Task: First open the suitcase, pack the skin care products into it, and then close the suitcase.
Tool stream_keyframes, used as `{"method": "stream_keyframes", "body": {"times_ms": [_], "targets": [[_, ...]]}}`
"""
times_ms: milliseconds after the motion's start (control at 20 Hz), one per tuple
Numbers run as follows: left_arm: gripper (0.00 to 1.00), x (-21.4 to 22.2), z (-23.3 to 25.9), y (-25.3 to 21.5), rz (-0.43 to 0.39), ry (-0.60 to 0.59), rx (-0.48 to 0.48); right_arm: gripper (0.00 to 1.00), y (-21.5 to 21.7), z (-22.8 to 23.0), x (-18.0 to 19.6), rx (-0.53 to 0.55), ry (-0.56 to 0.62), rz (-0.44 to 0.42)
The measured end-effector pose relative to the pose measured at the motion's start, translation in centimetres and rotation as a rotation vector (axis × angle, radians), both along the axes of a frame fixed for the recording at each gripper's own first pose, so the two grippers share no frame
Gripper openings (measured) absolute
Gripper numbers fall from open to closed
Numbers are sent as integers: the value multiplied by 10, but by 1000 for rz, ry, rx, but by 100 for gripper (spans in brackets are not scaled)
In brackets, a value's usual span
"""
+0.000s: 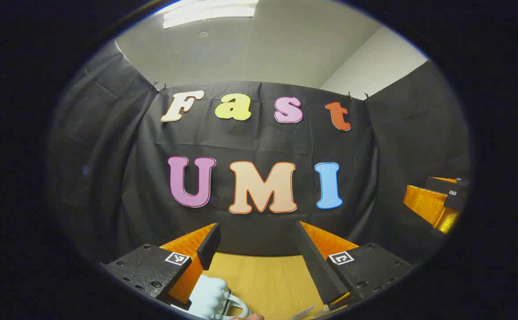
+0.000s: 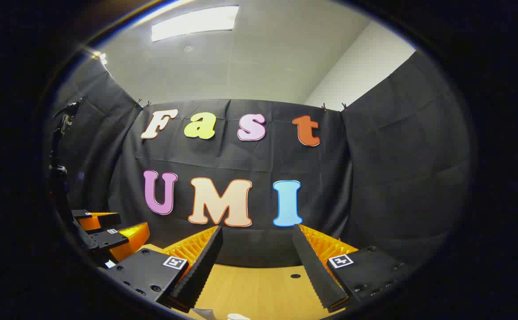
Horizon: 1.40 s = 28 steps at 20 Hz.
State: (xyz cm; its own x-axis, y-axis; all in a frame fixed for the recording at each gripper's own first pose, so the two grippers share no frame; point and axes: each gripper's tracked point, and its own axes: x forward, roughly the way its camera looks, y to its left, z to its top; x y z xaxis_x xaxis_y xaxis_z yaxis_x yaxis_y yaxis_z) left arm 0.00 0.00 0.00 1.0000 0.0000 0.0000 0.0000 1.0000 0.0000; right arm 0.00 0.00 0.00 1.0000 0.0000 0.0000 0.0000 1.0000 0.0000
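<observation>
The left claw (image 1: 259, 242) is released, its two fingers spread wide with nothing between them. It hangs level above the wooden surface (image 1: 263, 280), pointing at the booth's black cloth wall (image 1: 259, 142). Between the fingers the bare wood runs forward to its far edge, which meets the cloth just ahead. Low under the left finger (image 1: 208, 245), at the bottom rim of the left gripper view, sits a pale blue-white ribbed item with a curved handle (image 1: 214, 298), close below the claw and a little to its left; whether it is part of the suitcase or one of the skin care products cannot be told. A pale scrap (image 1: 305, 312) shows at the bottom rim near the right finger, too small to identify. Far to the right in the same view the right claw appears at the rim, level with the cloth wall and well apart from the left one.

The right claw (image 2: 259, 246) is likewise released, fingers wide and holding nothing, level above the same surface (image 2: 263, 289). A small dark hole (image 2: 295, 276) marks the wood just inside its right finger. The wood's far edge again ends at the cloth wall (image 2: 374, 178). The left claw (image 2: 107, 233) shows low at the left in the right gripper view, well apart. A dark stand (image 2: 58, 169) rises at the far left edge. Above the cloth are a ceiling light (image 2: 194, 22) and a white wall (image 2: 361, 62).
</observation>
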Motion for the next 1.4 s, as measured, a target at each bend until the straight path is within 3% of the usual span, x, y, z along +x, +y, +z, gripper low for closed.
{"method": "stream_keyframes", "body": {"times_ms": [300, 750, 800, 1100, 1400], "targets": [[98, -3, -12, 10, 27, 23, 57, 99, 6, -19, 10, 56, 62, 8], [100, 0, -117, 28, 55, 290, 185, 99, -5, -68, 14, 36, 204, -26], [94, 0, -126, 28, 53, 306, 187, 99, -6, -72, 15, 37, 216, -30], [95, -3, -186, 16, -10, 450, 92, 100, -4, -93, 13, 18, 286, -36], [94, -12, -250, 11, -23, 633, 37, 99, -5, -101, 7, -25, 319, -51]]}}
